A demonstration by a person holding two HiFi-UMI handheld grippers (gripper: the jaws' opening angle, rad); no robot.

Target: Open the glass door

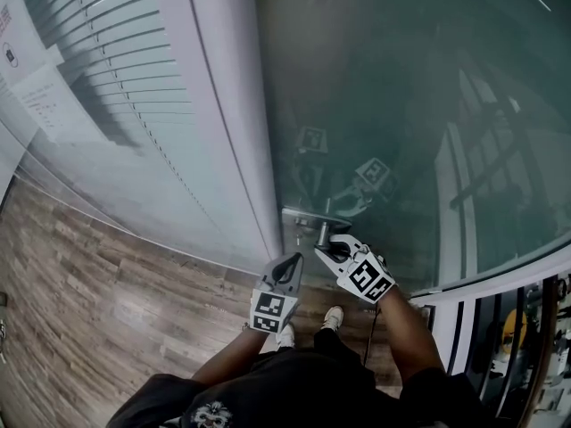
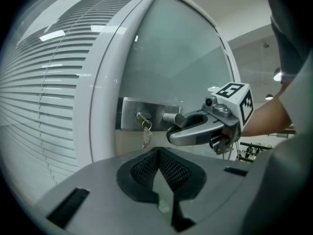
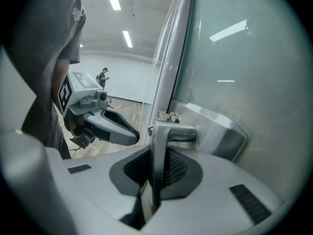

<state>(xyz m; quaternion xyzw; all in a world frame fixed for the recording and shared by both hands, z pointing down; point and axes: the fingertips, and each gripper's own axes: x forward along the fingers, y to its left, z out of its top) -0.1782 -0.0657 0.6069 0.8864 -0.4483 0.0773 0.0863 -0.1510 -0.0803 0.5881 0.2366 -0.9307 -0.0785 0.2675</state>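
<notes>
The glass door (image 1: 401,105) stands in front of me, with a steel lock plate (image 1: 302,218) at its left edge. A lever handle (image 3: 161,141) juts out from the plate (image 3: 215,131). My right gripper (image 1: 335,250) is shut on this handle, which runs down between the pads in the right gripper view. A key with a bunch (image 2: 145,131) hangs from the lock beside the handle stub (image 2: 171,117). My left gripper (image 1: 290,267) hovers just left of the right one, short of the door, its jaws together with nothing in them. In the left gripper view the right gripper (image 2: 178,133) reaches the handle from the right.
A white door frame (image 1: 223,105) borders the glass on the left, with a window of slatted blinds (image 1: 116,52) beyond it. Wood flooring (image 1: 89,283) lies below. The person's shoes (image 1: 333,317) stand close to the door. Papers (image 1: 40,96) hang at the far left.
</notes>
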